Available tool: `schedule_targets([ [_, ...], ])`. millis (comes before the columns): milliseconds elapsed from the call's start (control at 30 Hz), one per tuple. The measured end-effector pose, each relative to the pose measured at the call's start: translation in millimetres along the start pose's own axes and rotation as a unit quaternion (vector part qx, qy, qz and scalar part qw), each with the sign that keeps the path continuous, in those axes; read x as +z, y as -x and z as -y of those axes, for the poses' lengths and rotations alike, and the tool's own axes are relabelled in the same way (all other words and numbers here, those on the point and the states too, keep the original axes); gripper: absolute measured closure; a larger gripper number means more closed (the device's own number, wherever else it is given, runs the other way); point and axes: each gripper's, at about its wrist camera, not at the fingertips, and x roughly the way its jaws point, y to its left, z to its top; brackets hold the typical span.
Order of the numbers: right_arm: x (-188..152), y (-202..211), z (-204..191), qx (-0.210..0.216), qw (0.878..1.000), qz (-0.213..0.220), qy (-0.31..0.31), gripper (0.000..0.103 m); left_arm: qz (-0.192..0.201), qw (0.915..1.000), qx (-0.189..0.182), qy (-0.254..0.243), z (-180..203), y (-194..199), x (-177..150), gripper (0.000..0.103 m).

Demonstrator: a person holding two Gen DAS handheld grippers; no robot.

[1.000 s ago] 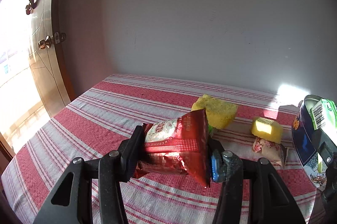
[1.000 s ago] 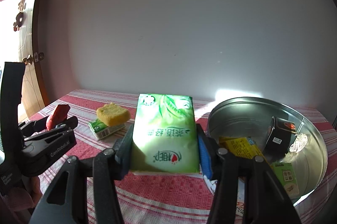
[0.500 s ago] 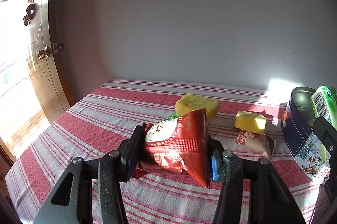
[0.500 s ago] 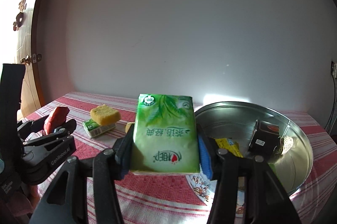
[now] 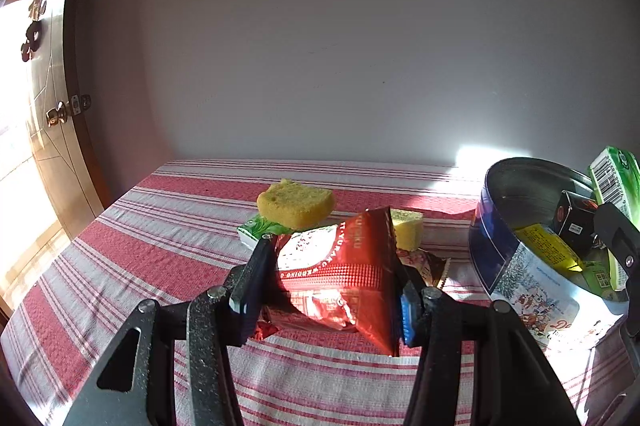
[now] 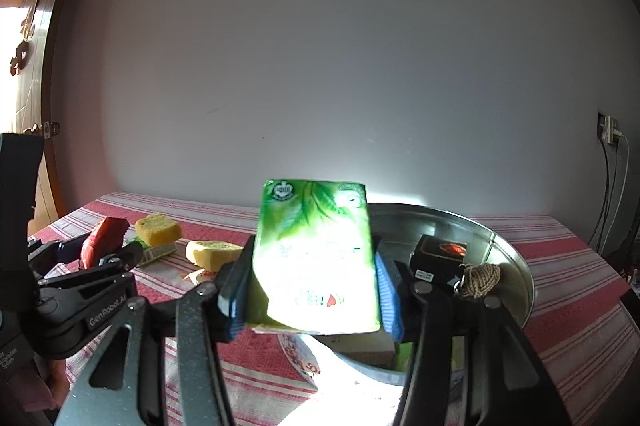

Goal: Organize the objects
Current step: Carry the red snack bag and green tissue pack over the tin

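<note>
Red-striped tablecloth (image 5: 168,238), plain white wall (image 5: 320,45)

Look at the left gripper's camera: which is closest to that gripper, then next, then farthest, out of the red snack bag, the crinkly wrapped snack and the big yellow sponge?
1. Red snack bag, clamped in the left gripper.
2. Crinkly wrapped snack, just behind, right.
3. Big yellow sponge, farther back, on the green pack.

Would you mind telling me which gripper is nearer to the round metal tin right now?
Right. The right gripper, clamping a green tissue pack, hangs at the metal tin, over its near rim. The left gripper, holding a red snack bag, sits beside the tin, over the tablecloth.
</note>
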Motion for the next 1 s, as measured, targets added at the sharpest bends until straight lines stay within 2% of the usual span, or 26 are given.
schedule_targets([
  [400,-1.3,7.3,50.7,-0.041,0.999,0.01,-0.007,0.05,0.013,0.9993,-0.032,-0.012,35.9,11.9,10.5,0.048],
  [1000,-1.4,9.6,114.5,-0.096,0.995,0.023,-0.02,0.05,0.028,0.9953,-0.082,-0.043,109.4,16.0,27.7,0.048],
])
